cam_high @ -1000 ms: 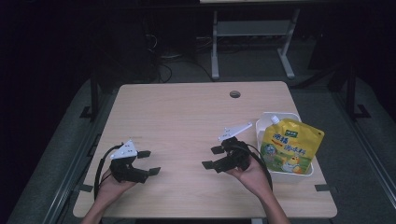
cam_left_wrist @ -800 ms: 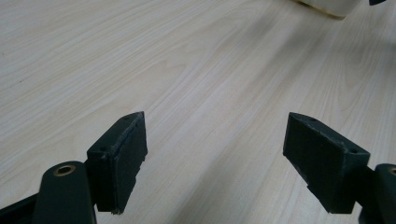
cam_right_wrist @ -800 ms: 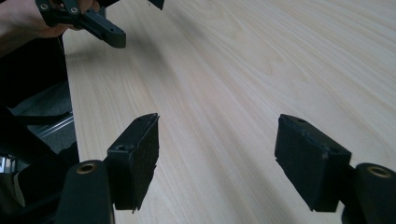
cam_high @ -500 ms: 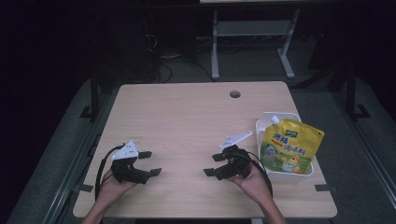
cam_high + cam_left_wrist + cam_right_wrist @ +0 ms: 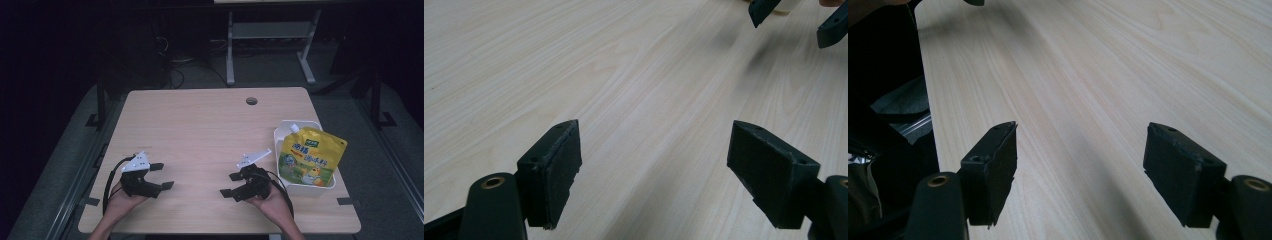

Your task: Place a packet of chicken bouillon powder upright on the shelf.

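Beside the right tongs [image 5: 231,184], gaping empty like the left tongs [image 5: 162,176], a yellow spouted pouch [image 5: 311,161] fills its white tray [image 5: 280,134].

- Wood-grain table [image 5: 200,130] w/ round cable hole [image 5: 251,101] near far edge.
- Behind table: white metal frame [image 5: 270,45] on dark floor, cables [image 5: 175,62] beside it.
- Grey tape bits [image 5: 348,201] at table's near corners.
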